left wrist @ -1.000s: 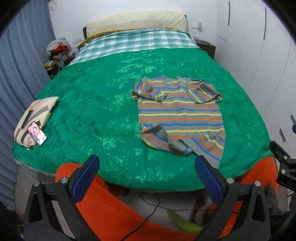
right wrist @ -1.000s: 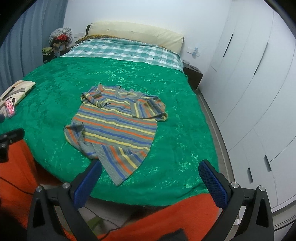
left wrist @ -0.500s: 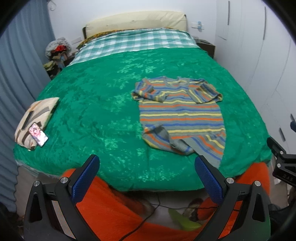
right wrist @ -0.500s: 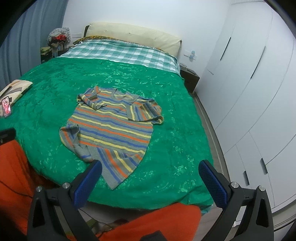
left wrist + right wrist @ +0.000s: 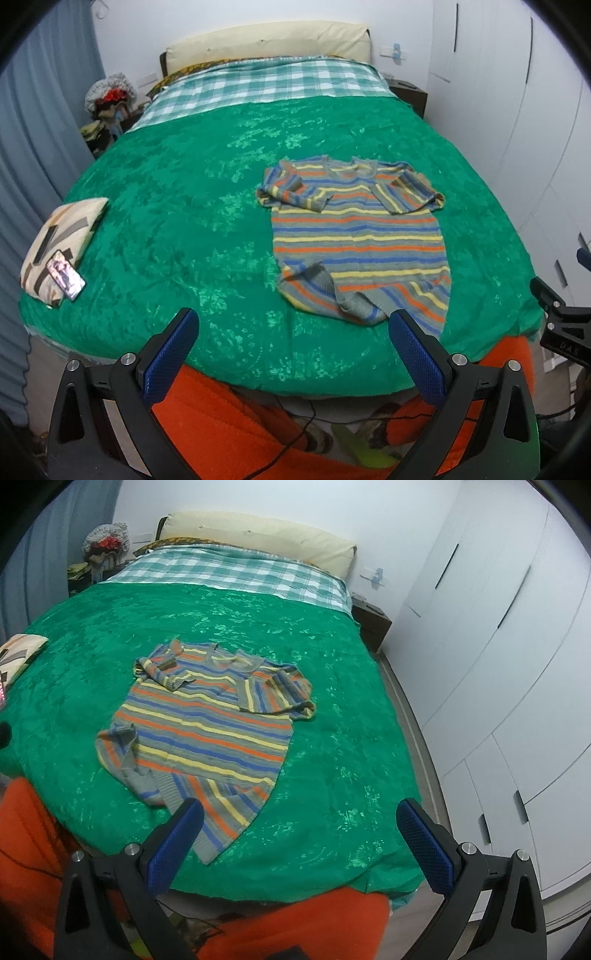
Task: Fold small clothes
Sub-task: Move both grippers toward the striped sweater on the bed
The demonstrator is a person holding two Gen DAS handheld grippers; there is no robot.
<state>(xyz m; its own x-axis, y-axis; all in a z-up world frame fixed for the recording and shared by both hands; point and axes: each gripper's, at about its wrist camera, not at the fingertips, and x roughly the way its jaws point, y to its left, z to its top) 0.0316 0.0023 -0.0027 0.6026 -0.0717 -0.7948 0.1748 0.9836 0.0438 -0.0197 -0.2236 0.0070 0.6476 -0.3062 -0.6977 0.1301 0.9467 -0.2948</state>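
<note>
**Bedroom with a green-covered bed and white wardrobes**

A wide bed fills the room ahead of both grippers, spread with a shiny green cover; a green-and-white checked blanket lies across its far end below a cream headboard cushion. Far ahead stands a plain white wall. White wardrobe doors line the side to the right. A grey-blue curtain hangs to the left. A dark nightstand sits at the far right corner.
</note>
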